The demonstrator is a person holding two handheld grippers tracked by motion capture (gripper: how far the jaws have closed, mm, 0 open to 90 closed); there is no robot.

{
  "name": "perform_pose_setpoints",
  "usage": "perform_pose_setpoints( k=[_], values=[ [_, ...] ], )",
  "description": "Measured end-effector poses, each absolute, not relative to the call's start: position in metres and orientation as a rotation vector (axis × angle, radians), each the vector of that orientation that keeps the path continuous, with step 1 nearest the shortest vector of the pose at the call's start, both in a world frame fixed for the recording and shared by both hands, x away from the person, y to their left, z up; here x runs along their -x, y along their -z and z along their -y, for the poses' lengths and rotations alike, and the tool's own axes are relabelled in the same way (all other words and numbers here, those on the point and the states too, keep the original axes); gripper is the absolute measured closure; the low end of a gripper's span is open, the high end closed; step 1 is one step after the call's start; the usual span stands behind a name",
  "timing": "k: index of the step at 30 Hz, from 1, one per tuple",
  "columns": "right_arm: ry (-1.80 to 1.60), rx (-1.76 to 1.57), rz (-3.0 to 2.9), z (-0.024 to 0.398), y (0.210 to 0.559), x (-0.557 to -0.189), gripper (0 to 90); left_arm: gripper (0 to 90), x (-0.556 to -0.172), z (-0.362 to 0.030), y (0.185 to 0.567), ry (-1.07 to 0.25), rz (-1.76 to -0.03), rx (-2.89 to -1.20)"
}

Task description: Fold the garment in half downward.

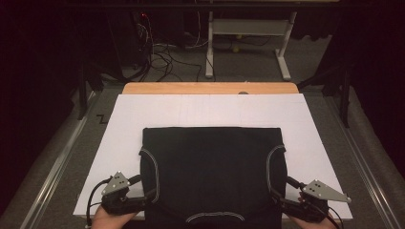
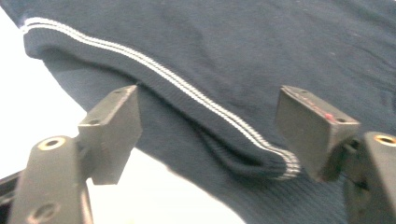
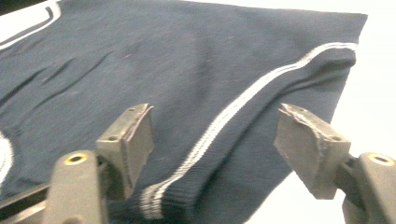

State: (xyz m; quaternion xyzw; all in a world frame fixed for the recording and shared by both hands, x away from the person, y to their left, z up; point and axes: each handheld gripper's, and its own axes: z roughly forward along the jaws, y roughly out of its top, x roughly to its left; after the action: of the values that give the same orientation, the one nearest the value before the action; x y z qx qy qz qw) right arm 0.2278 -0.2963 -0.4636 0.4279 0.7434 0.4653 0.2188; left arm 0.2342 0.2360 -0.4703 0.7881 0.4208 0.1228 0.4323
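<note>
A dark knitted garment (image 1: 212, 174) lies flat on a white sheet (image 1: 143, 114) that covers most of the table, its lower edge near the person's side and its folded upper edge straight across the sheet's middle; white double stripes trim its left sleeve edge (image 1: 152, 164), its right sleeve edge (image 1: 272, 162) and the curved neckline (image 1: 215, 217) at the bottom of the high view. In the left gripper view the striped cuff (image 2: 261, 163) lies folded over the body of the garment, running between the two jaws; the left gripper (image 2: 208, 130) stands wide open, its pads apart from the cloth on either side and holding nothing. In the right gripper view the other striped cuff (image 3: 187, 186) likewise lies between the jaws; the right gripper (image 3: 215, 135) is open wide too, gripping nothing. In the high view the left gripper sits at the garment's lower left corner and the right gripper (image 1: 286, 193) at its lower right, each held in a hand at the near edge; beyond the sheet a strip of wooden tabletop (image 1: 210, 88) shows, then a grey floor with cables (image 1: 162, 55) and a white table frame (image 1: 248, 33).
</note>
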Motion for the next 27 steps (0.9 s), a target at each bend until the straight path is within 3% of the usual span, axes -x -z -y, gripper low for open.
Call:
perform_pose_setpoints(
  k=[8,13,18,27],
  values=[
    [-1.254,-1.231,-1.966,0.309,0.462,-0.234,17.0,10.9,-0.245,-0.254,0.471,-0.347,-1.105,-1.902],
    [-1.227,-1.238,-1.948,0.315,0.463,-0.239,14.5,0.0,-0.25,-0.263,0.471,-0.336,-1.129,-1.886],
    [-1.198,-1.264,-1.942,0.315,0.465,-0.245,0.0,0.0,-0.25,-0.263,0.468,-0.355,-1.109,-1.881],
    [-1.199,-1.227,-1.931,0.309,0.46,-0.248,0.0,0.0,-0.254,-0.265,0.468,-0.353,-1.105,-1.888]
  ],
)
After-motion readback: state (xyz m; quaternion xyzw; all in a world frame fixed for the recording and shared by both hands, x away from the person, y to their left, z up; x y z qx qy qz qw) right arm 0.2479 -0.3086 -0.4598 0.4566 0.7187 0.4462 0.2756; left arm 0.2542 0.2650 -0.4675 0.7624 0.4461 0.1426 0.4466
